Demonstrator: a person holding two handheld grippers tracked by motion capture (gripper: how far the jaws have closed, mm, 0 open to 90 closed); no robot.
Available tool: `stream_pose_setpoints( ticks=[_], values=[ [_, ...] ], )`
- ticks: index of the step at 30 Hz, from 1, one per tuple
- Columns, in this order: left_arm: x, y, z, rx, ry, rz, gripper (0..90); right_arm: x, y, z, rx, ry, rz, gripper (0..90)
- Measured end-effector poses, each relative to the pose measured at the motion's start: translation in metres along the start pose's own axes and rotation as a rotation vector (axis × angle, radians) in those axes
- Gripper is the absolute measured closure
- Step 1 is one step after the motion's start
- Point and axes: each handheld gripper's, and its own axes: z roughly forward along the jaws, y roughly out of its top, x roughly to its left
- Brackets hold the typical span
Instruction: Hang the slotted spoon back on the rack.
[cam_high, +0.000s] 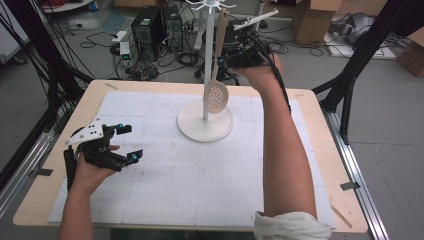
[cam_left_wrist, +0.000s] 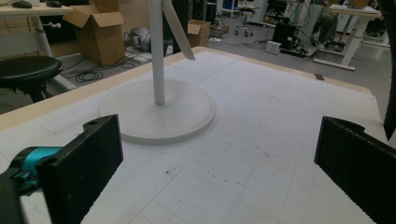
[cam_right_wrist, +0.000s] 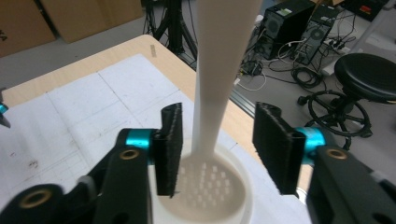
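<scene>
Nearest the high camera, at six o'clock, a rolled white sleeve (cam_high: 292, 224) tops the person's right forearm, which runs up toward twelve o'clock to the right gripper (cam_high: 227, 60). That gripper is raised well above the surface (cam_high: 165, 195) beside the white rack (cam_high: 205, 117), level with the hanging skimmer (cam_high: 217, 95). In the right gripper view its jaws stand apart with the skimmer's handle (cam_right_wrist: 217, 84) between them, and neither pad appears to press on it; the perforated bowl (cam_right_wrist: 205, 186) hangs just below the pads. The skimmer's top end goes up to the hooks (cam_high: 210, 6) at the rack's head, though whether its hole sits fully over a hook I cannot tell.

My worry is the withdrawal. With the jaws only partly parted, a pad could drag on the handle as the hand pulls back, swinging the skimmer or lifting it off its hook so that it drops onto the rack's round base (cam_left_wrist: 159, 112). A sideways nudge against the thin pole (cam_left_wrist: 157, 51) could also rock the rack.

At about eight o'clock the left gripper (cam_high: 127, 145) rests low near the surface in the person's left hand (cam_high: 87, 172), pointing toward the rack, its jaws wide apart and holding nothing. The left forearm enters from the bottom edge; the wrist looks relaxed.
</scene>
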Motion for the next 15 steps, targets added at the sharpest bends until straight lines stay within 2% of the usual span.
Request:
stream_pose_setpoints(
  ticks=[5, 12, 15],
  values=[
    [0.0, 0.0, 0.001, -0.002, -0.002, -0.004, 1.6, 0.0, -0.012, -0.009, -0.023, 0.0, -0.029, 44.2],
    [-0.001, -0.001, 0.003, 0.006, -0.004, -0.001, 1.6, 0.005, -0.029, -0.022, -0.056, 0.045, -0.054, 39.0],
    [-0.001, -0.001, 0.003, 0.01, -0.003, 0.0, 1.7, 0.011, -0.034, -0.028, -0.059, 0.025, -0.076, 37.0]
  ],
)
